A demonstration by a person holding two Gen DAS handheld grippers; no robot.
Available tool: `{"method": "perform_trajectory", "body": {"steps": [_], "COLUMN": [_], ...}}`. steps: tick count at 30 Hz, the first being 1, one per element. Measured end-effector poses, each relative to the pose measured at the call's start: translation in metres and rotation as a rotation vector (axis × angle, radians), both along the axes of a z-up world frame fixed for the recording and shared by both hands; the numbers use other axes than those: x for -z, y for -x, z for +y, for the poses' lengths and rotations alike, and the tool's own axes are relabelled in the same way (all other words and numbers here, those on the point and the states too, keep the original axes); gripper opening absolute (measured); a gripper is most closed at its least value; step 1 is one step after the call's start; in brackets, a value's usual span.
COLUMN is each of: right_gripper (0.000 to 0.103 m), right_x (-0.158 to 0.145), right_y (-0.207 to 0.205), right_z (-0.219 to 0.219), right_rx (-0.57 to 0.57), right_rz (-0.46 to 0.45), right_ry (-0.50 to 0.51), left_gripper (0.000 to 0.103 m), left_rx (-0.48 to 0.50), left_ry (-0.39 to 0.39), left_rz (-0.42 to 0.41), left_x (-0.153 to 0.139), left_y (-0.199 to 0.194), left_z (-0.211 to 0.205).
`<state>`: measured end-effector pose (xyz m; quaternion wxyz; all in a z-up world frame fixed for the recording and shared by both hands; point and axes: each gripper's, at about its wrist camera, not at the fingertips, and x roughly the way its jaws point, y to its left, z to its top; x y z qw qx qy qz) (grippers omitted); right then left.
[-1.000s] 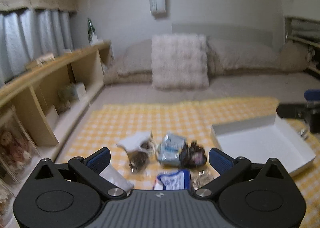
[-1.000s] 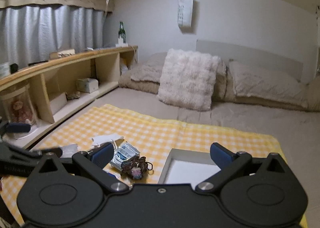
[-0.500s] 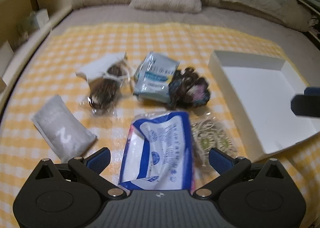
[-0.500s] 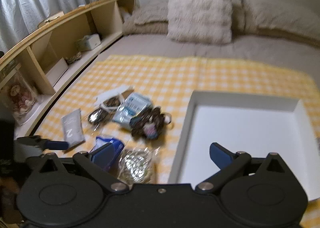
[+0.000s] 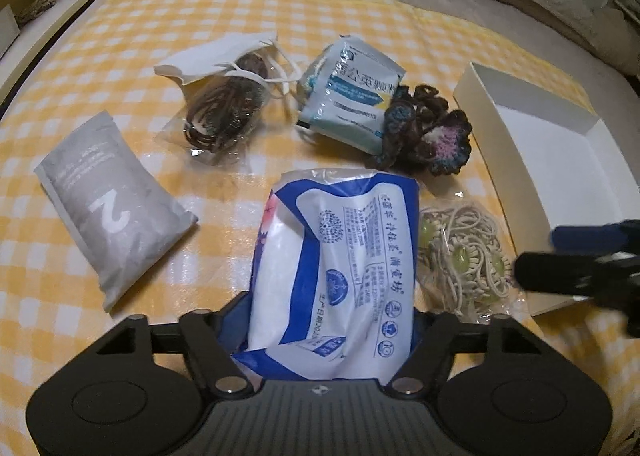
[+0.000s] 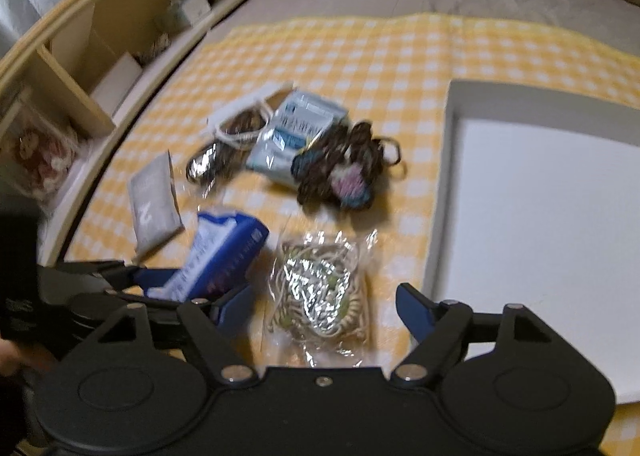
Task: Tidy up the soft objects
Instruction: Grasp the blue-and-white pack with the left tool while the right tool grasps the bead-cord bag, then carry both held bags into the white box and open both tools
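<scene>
Plastic packets (image 5: 334,268): six on one checked cloth (image 5: 168,12); one white box (image 5: 568,160).

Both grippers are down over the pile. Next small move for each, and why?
Probably finish closing: the left gripper already straddles the blue-and-white plastic tissue pack, and the right gripper straddles the clear bag of cream cords. Both jaws are closing.

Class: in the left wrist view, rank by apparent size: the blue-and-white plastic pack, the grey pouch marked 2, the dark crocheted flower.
1. Blue-and-white plastic pack, though nearest the camera.
2. Grey pouch marked 2.
3. Dark crocheted flower, farthest away.
</scene>
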<state>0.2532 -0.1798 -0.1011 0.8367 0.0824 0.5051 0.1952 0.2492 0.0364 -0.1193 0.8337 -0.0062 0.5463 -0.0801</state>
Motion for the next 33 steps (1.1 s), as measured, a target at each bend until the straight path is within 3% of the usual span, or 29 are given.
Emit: {"method": "perform_trajectory", "body": {"steps": [8,13,22,26,33], "right_gripper": [0.071,0.07,0.065,0.045,0.042], "right_x": [0.016,0.023,0.042,0.032,-0.008], "right_y": [-0.011,-0.018,-0.022,-0.019,-0.006], "right_z": [0.019,0.035,0.053,0.053,0.031], "right_rx": [-0.01,-0.041,-0.138,-0.162,-0.146], "right_rz": [-0.003,-0.002,-0.02,-0.046,-0.14], "right_ry": [0.034,0.061,0.22,0.214,0.105], "left_gripper": [0.054,0.052,0.051,0.051,0.051], "left_rx": [-0.04,-0.063,-0.089,-0.102,-0.138], "left_ry": [0.043,0.059,0.069,0.069,0.085], "left_rz": [-0.025,-0.051,-0.099,-0.116,-0.195], "left_x": [-0.013,-0.024,-0.044,-0.049,-0.07], "left_y": [0.01,0.014,0.02,0.02,0.022], "left_z": [0.022,0.029,0.036,0.036,0.033]}}
